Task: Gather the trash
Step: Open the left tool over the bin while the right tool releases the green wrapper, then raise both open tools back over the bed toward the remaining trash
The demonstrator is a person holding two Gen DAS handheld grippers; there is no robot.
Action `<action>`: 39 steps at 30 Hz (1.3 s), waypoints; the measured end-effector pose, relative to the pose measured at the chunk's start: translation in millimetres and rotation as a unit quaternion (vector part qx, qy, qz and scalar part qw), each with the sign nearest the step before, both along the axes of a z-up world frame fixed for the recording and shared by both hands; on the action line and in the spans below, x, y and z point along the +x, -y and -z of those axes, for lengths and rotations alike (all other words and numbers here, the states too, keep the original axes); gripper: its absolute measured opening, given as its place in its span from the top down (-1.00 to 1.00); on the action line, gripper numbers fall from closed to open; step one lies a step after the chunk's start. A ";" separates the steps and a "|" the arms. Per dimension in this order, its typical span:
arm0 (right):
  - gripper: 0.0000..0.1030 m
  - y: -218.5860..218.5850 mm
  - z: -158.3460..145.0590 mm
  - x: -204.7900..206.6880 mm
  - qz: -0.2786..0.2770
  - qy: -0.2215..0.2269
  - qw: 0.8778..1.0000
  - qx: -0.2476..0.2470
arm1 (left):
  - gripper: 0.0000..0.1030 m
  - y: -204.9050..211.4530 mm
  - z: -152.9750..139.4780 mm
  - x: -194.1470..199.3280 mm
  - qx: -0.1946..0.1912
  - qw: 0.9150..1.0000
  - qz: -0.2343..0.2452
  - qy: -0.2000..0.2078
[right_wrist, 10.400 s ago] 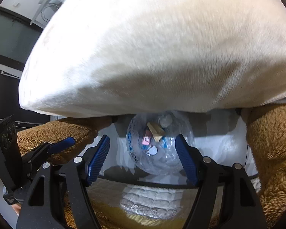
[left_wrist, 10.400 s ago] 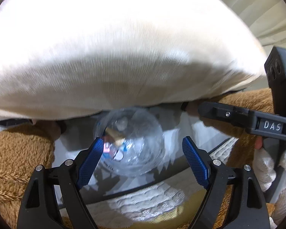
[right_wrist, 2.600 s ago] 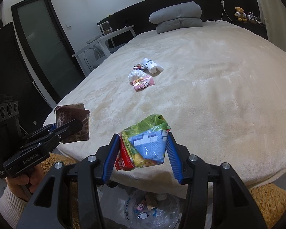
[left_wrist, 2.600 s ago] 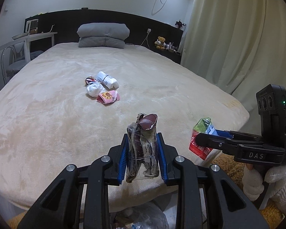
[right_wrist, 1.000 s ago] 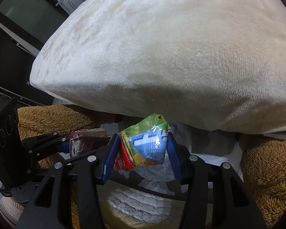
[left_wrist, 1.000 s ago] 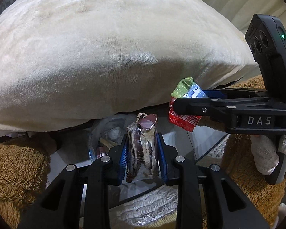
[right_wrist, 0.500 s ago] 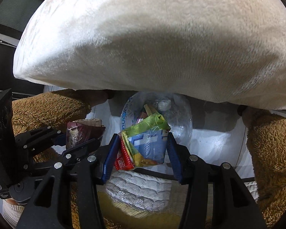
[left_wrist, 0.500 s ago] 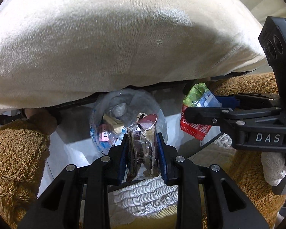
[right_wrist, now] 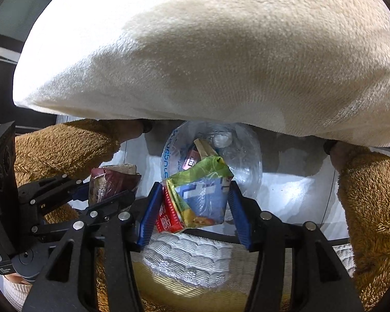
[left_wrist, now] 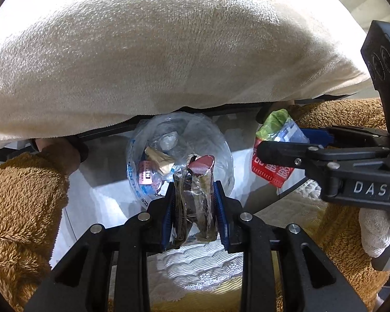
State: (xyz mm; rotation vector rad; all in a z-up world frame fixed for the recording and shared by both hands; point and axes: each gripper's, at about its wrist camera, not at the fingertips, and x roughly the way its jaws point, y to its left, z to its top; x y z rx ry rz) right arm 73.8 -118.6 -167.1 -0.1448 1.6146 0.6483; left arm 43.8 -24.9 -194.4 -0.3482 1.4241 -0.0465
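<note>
A clear plastic trash bag (left_wrist: 179, 135) sits open on the white floor under the bed's edge, with several scraps inside. My left gripper (left_wrist: 193, 189) points steeply down over it, shut on a crumpled brown and maroon wrapper (left_wrist: 195, 202). My right gripper (right_wrist: 193, 195) hangs beside it over the same trash bag (right_wrist: 241, 156). Its jaws are opening, and a green, blue and red snack packet (right_wrist: 200, 197) still sits between the pads, touching both. Each gripper shows in the other's view: the right gripper (left_wrist: 278, 143) with the packet (left_wrist: 267, 171), the left gripper (right_wrist: 106, 189) with the wrapper (right_wrist: 111, 179).
The cream blanket (left_wrist: 169, 52) bulges over the bed's edge just above the bag. A person's legs in brown fleece (left_wrist: 20, 202) (right_wrist: 371, 208) flank the bag on both sides. White lace-edged cloth (left_wrist: 195, 265) lies below the grippers. A white-gloved hand (left_wrist: 374, 231) holds the right gripper.
Both grippers have sunk and tipped down, so the bag now lies right under their loads. The right jaws stand slightly wider around the packet. The left grip is unchanged.
</note>
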 end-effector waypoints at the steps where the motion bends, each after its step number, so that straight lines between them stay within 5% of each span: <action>1: -0.05 0.9 -0.1 0.8 0.004 -0.002 1.000 0.001 | 0.45 -0.8 0.5 -0.2 -0.003 1.000 -0.002 -0.001; 2: -0.11 2.0 0.0 1.6 0.006 -0.001 1.000 0.001 | 0.42 -1.0 0.3 0.0 -0.004 1.000 -0.002 0.000; 4: -0.19 2.6 -0.6 2.0 0.010 -0.001 1.000 0.003 | -0.02 -1.3 0.3 -0.5 0.004 1.000 -0.002 0.001; 5: -0.19 3.4 -0.8 2.5 0.011 -0.001 1.000 0.004 | -0.07 -2.3 -0.2 -0.7 0.002 1.000 -0.005 0.003; 14: -0.19 5.2 -12.9 3.0 0.010 0.021 1.000 0.014 | -0.06 -7.2 -9.5 -2.8 0.005 1.000 -0.013 0.023; 22: -0.19 11.2 -45.4 -1.2 -0.003 0.088 0.995 0.050 | -0.06 -11.2 -39.0 -9.4 -0.002 0.996 -0.017 0.086; 30: -0.19 27.9 -103.0 -9.2 -0.018 0.215 0.969 0.122 | -0.06 -19.6 -86.3 -19.0 0.002 0.980 -0.022 0.197; 39: -0.19 24.4 -145.4 5.6 -0.026 0.297 0.942 0.155 | -0.06 -37.4 -133.5 -18.2 0.013 0.956 -0.032 0.292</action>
